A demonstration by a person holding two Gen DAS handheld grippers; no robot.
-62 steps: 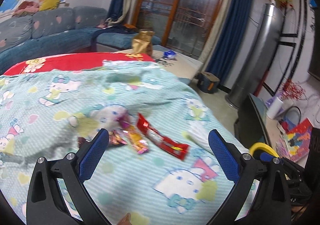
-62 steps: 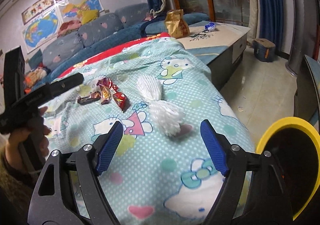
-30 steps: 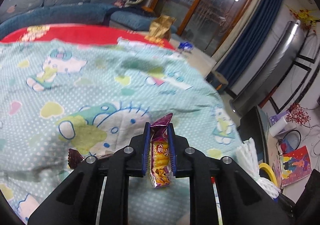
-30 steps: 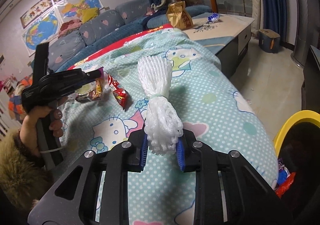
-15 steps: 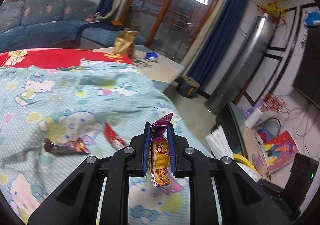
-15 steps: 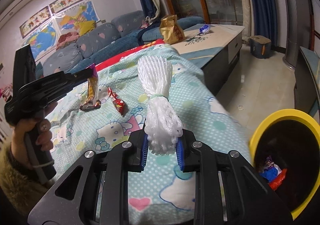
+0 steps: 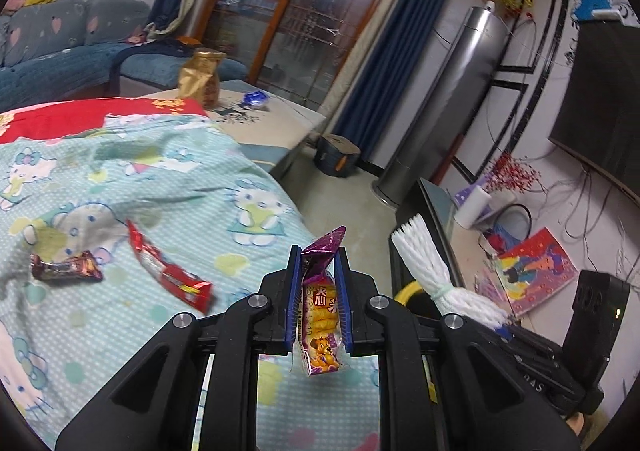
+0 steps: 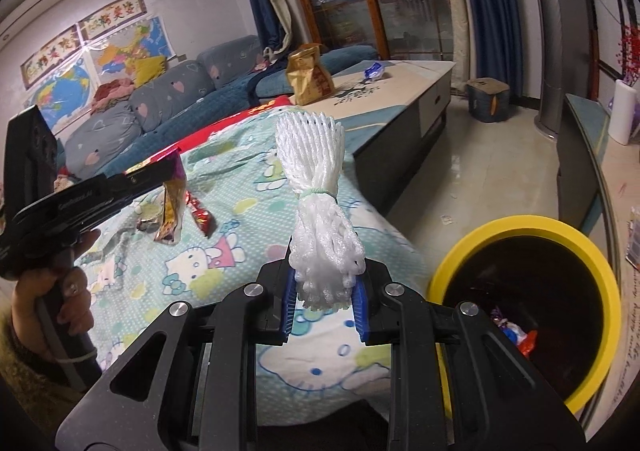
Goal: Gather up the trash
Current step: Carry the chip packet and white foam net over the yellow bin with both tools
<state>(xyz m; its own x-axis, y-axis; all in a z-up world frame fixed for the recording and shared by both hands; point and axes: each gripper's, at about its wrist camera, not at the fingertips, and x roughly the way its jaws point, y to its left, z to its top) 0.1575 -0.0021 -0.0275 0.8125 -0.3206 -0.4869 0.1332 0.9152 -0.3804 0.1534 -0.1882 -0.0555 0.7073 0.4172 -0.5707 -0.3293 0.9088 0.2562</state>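
since two seconds before, both sets of jaws had gone from wide open over the blanket to clamped on trash and lifted clear of it. at the far left of the blanket (image 7: 120, 331) a dark brown wrapper (image 7: 66, 270) lay beside a red wrapper (image 7: 168, 277), the two near each other but apart; both had stayed on the bed. the left gripper (image 7: 318, 299) held a purple snack packet (image 7: 320, 315) upright between narrow jaws, its lower end hanging below the pads, at the bed's right edge. further right, the right gripper (image 8: 325, 301) pinched a white foam net bundle (image 8: 320, 211) by its lower end, the flared top standing up. to its right, just past the blanket's edge, the yellow-rimmed bin (image 8: 600, 271) stood on the floor with a few wrappers already inside, its mouth open and unobstructed. bare tiled floor (image 8: 480, 187) ran between the bed, a low counter (image 8: 400, 87) carrying a gold bag (image 8: 310, 77), and the bin. a grey sofa (image 8: 160, 103) lined the wall behind.
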